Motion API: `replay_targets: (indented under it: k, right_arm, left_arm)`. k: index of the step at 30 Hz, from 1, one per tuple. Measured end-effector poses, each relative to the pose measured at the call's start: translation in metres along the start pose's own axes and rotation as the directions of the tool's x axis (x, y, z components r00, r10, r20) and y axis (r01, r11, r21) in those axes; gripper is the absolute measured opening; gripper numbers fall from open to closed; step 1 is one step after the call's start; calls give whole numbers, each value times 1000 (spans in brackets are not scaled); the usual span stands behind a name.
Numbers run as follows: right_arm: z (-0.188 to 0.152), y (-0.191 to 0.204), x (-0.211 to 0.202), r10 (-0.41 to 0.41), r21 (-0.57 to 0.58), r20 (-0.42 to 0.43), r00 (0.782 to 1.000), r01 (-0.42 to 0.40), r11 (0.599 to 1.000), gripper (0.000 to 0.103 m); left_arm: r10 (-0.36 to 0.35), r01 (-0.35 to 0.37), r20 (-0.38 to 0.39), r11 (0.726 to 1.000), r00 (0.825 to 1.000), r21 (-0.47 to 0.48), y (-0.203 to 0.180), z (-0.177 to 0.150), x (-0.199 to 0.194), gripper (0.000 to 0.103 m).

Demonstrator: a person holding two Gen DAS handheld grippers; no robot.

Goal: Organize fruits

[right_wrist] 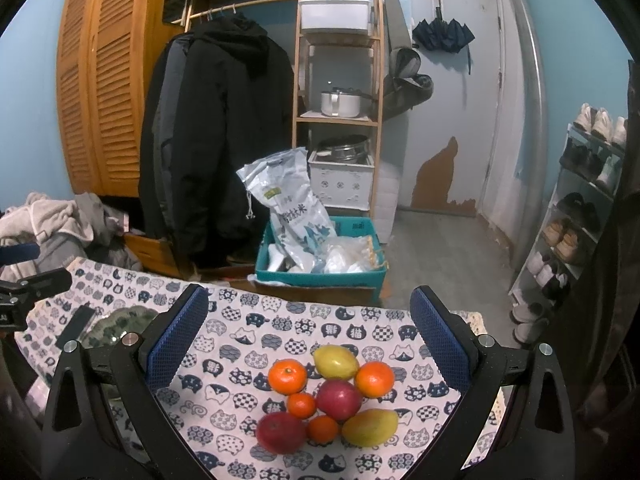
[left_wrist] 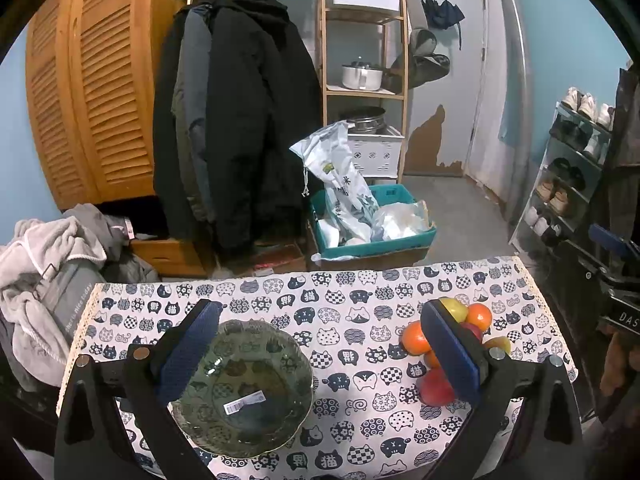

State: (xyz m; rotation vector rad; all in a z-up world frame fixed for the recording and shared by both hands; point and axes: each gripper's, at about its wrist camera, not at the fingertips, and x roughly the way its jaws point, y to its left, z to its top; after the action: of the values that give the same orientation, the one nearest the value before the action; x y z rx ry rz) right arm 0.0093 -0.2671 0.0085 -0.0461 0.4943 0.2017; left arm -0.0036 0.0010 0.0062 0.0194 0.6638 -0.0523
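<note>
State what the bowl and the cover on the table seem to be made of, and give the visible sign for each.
Bowl: seemingly clear, green-tinted glass with a glossy finish; the cat print shows through it, and its rim is scalloped. A barcode sticker is stuck at its base.
Table cover: apparently woven cloth, matt, printed with cat faces; a lace-like trim runs along its edge.

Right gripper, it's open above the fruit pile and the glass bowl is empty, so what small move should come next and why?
Probably lower the right gripper onto the nearest orange at the pile's edge. Its jaws stand wide open and hold nothing, the fruits sit clustered on the cat-print cloth, and the glass bowl under the open left gripper holds no fruit yet.
</note>
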Motion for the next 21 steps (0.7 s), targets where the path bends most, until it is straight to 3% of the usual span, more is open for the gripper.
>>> replay_targets:
  k: [21]
  right_arm:
    - [0,-1,0,2,2,-2,1000,-2,1000,100]
  left_arm:
    - [-6,6,-2,1000,1000,-5,-3,-5,0,102]
